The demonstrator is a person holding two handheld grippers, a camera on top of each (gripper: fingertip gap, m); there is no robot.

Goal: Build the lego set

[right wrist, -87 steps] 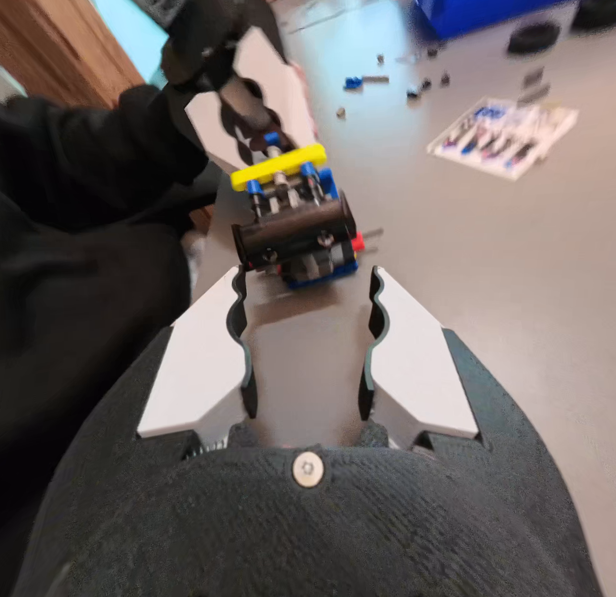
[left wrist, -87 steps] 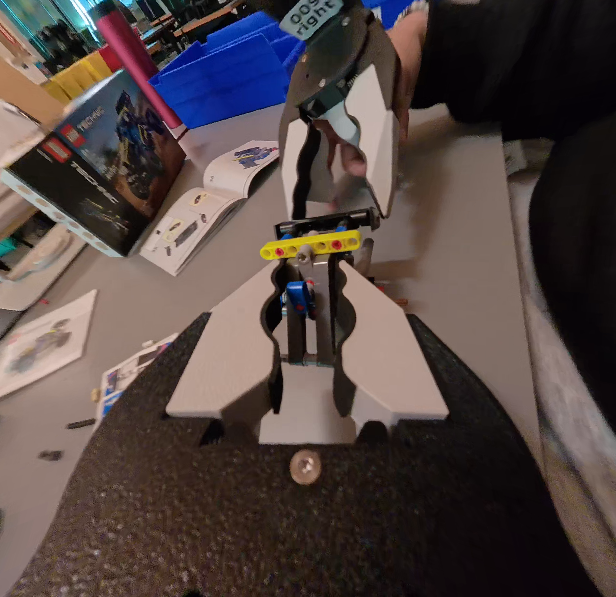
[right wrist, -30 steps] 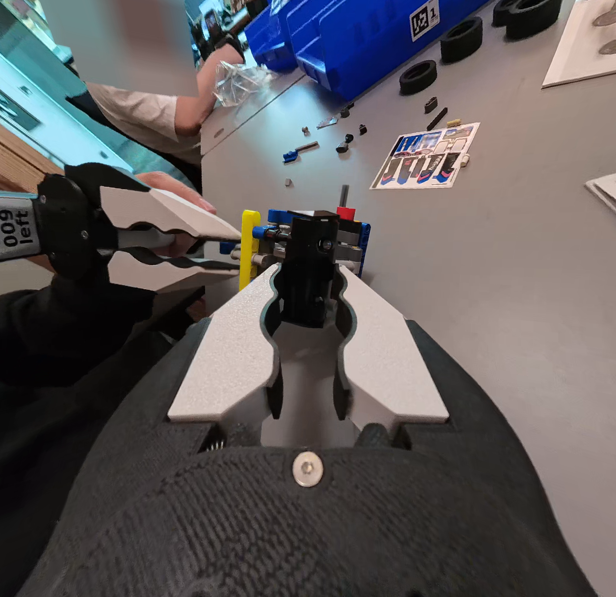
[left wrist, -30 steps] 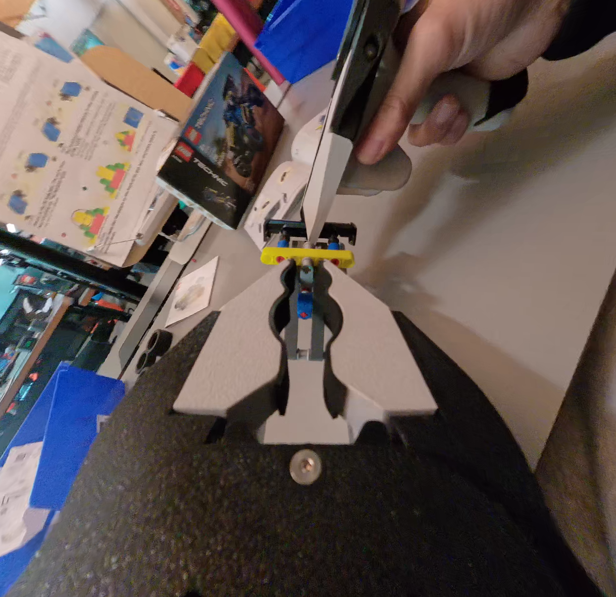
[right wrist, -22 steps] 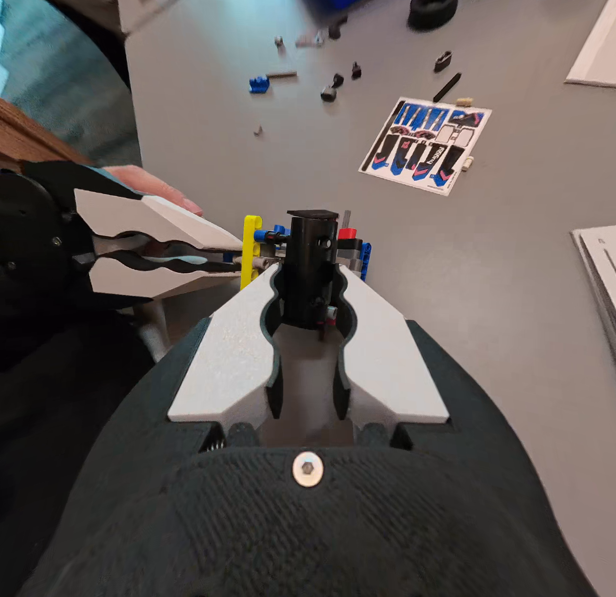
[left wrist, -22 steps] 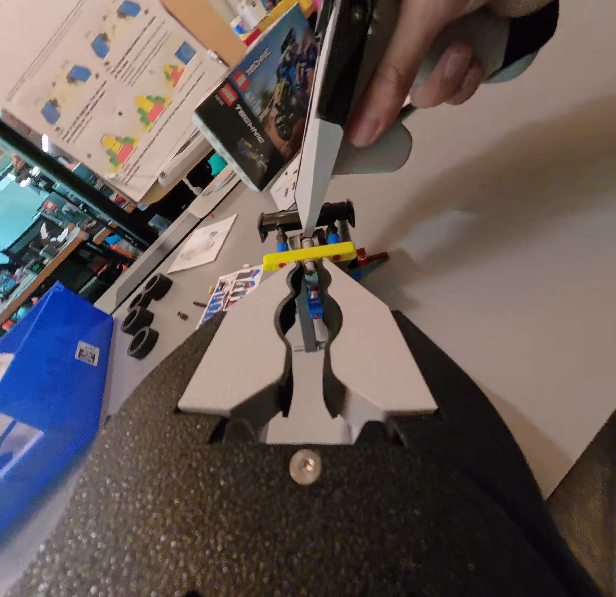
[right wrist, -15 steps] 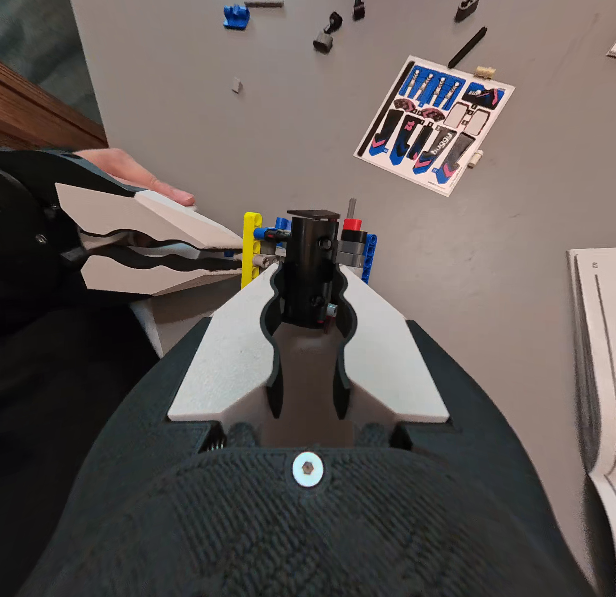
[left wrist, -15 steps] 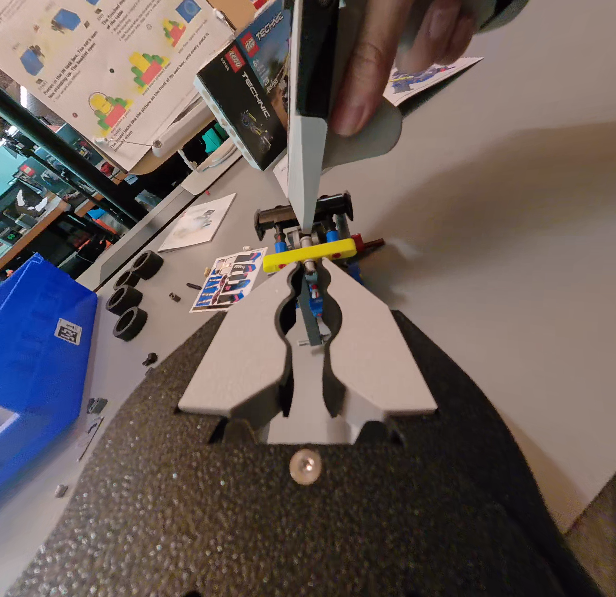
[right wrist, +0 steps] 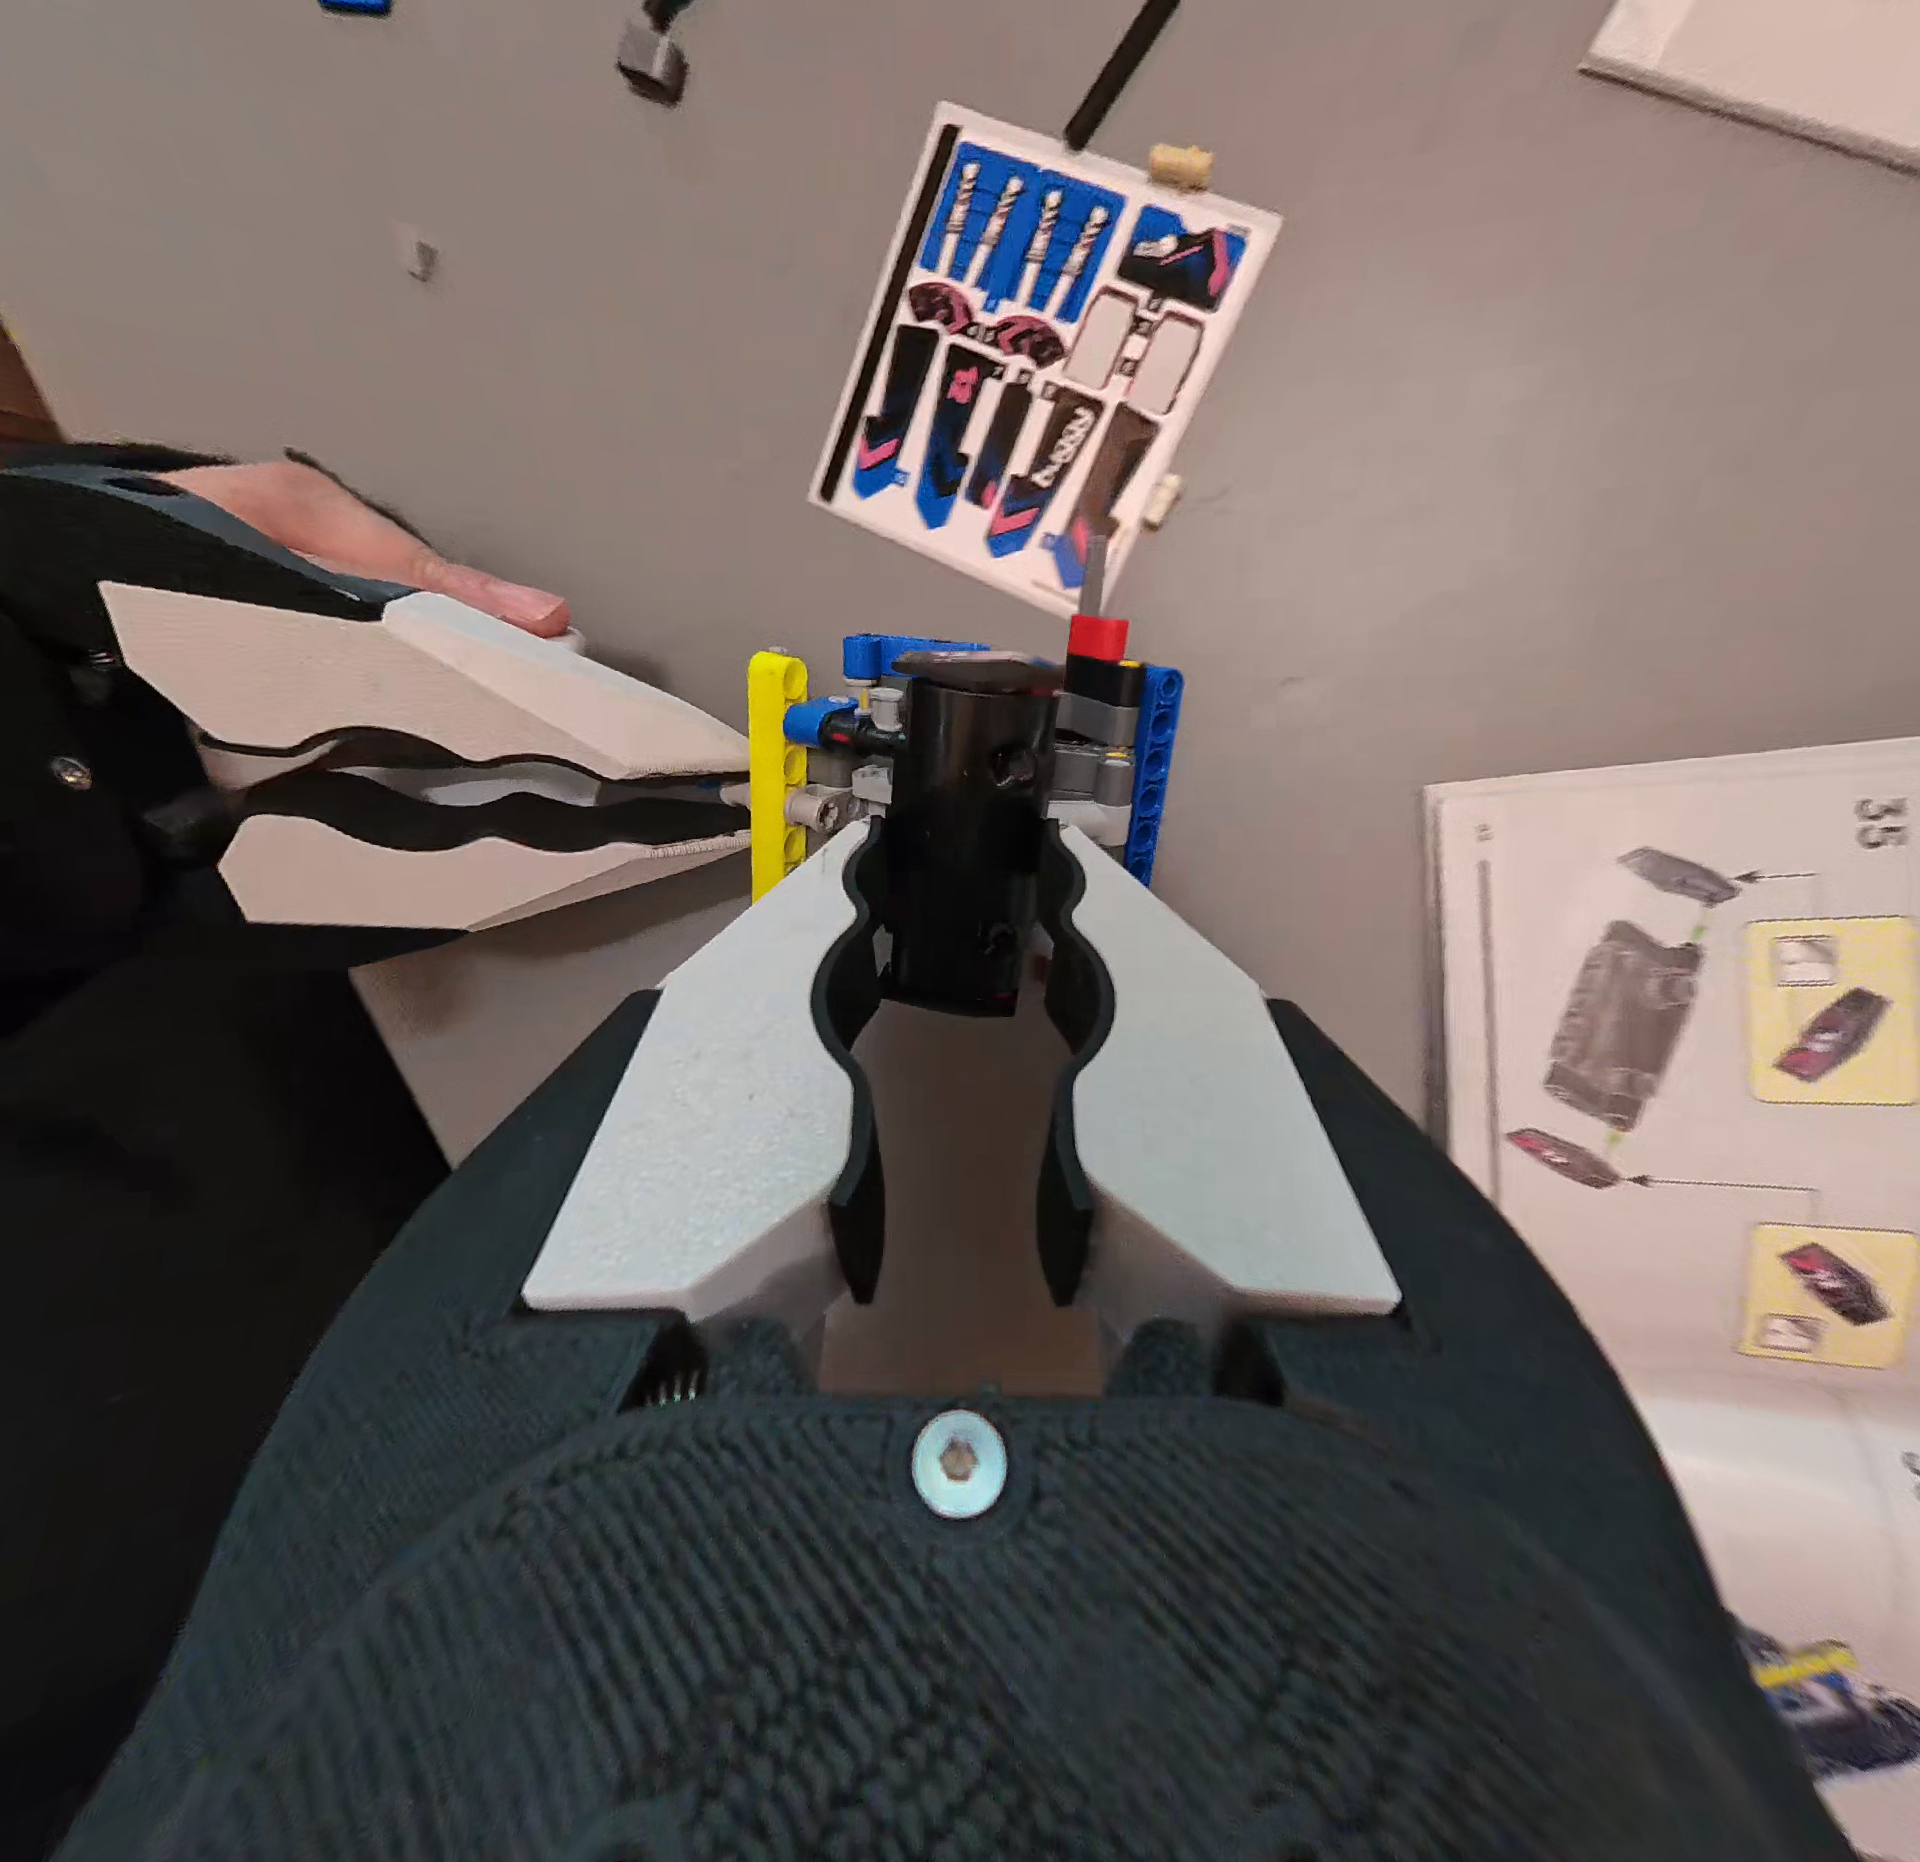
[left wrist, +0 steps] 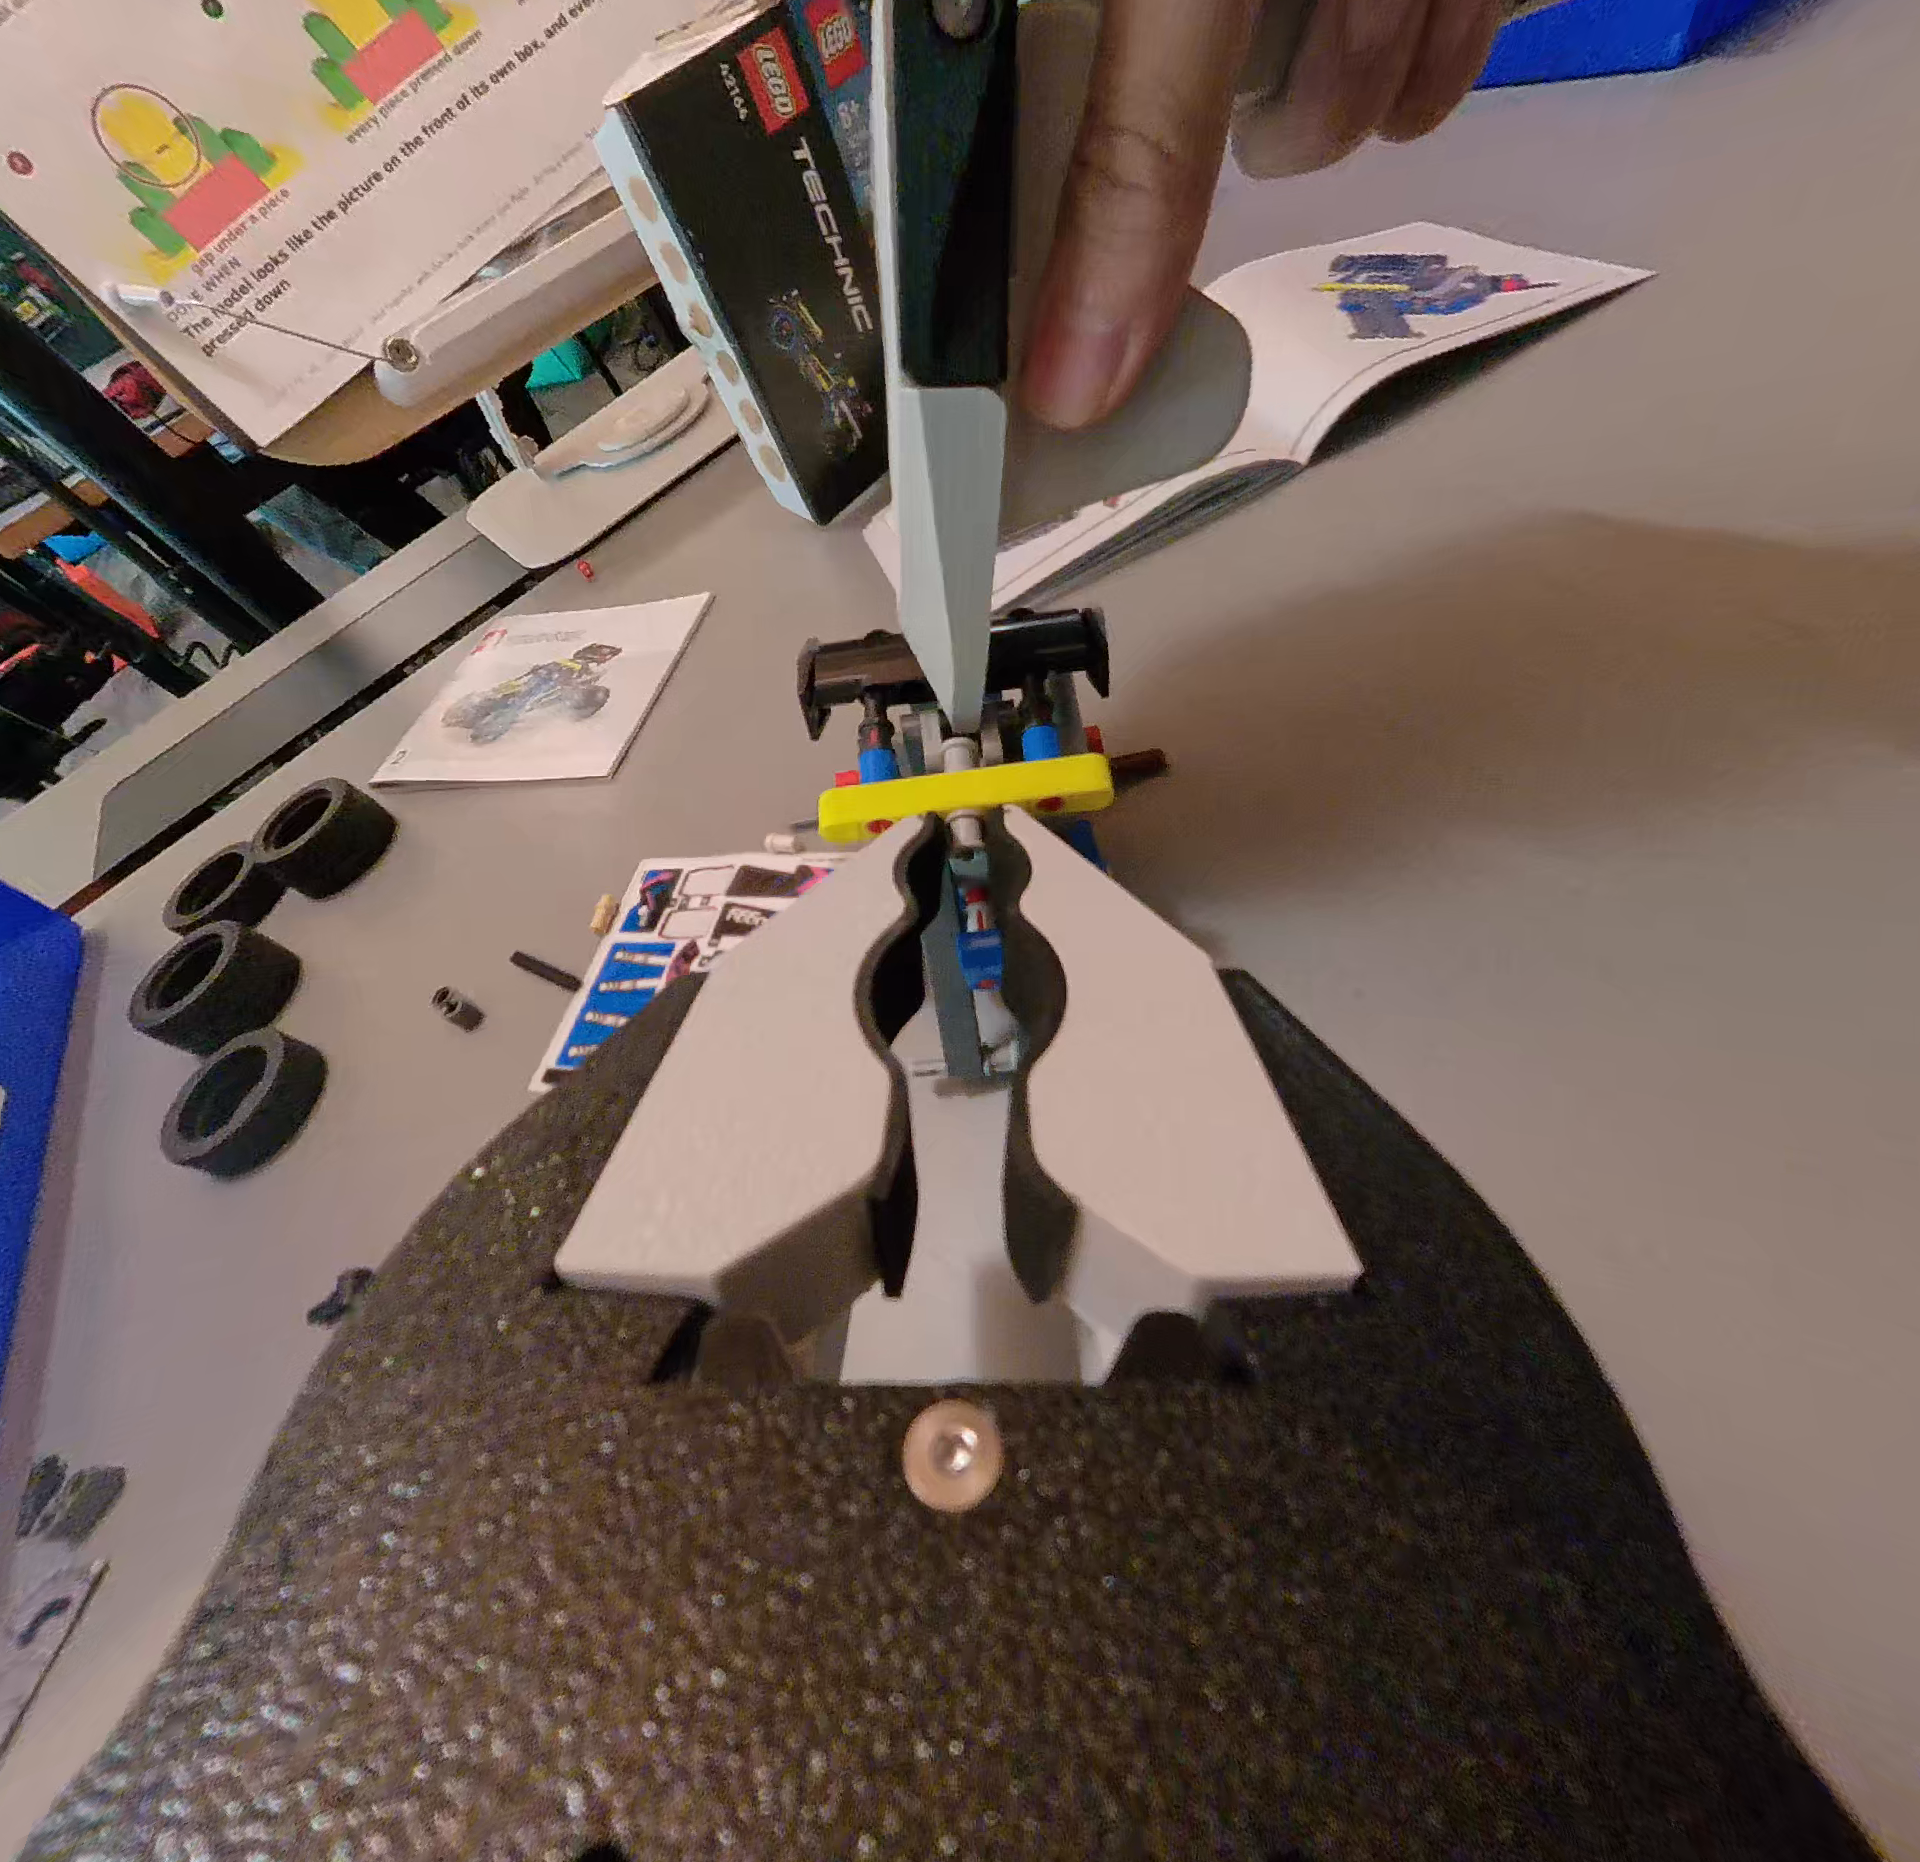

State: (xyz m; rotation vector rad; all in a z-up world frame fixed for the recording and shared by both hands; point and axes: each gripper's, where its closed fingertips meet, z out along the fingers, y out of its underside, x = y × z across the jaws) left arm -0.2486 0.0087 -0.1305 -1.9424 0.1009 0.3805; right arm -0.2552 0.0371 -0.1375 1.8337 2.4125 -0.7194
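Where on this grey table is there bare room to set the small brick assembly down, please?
The grey table is bare right of the yellow beam, below the open instruction booklet. The left is crowded: a sticker sheet, four black rubber tyres, small black pins and a closed booklet.

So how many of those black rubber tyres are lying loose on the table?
4, all at the table's left: two side by side, one below them, one nearest. More may be hidden.

My two grippers, left (left wrist: 961, 825) and right (right wrist: 961, 846), wear pale grey wedge fingers (left wrist: 790, 1043) lined with wavy black pads, seated in textured black housings, each centred by a silver screw (left wrist: 951, 1454).
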